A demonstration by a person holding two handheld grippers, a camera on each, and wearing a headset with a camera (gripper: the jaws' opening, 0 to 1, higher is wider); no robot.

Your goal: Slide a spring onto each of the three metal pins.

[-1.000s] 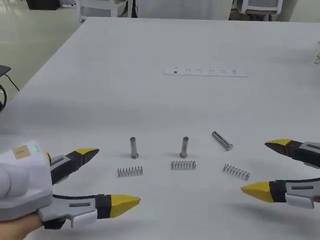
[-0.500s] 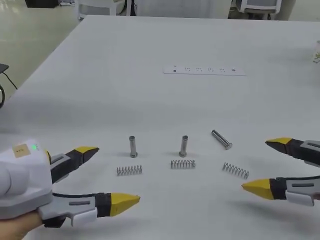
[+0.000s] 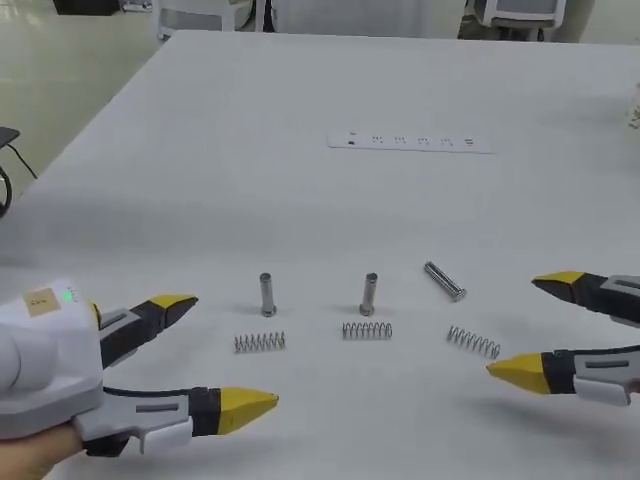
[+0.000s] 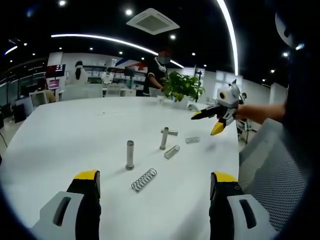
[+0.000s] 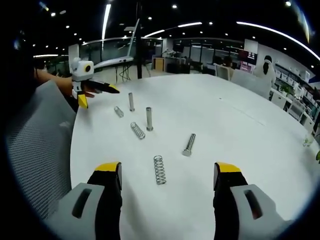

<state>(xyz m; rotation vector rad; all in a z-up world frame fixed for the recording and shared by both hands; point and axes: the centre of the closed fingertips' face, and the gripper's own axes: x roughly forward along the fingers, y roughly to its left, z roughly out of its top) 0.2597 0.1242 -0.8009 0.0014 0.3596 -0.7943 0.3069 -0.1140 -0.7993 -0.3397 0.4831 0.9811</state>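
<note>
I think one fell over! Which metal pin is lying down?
The right pin, nearest the right hand-held gripper, lies on its side. The left pin and the middle pin stand upright.

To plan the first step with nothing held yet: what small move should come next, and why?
Probably ease the right tongs forward onto the nearest spring. It lies loose just ahead of their open jaws, and no spring is mounted yet; the pin behind it lies flat.
</note>
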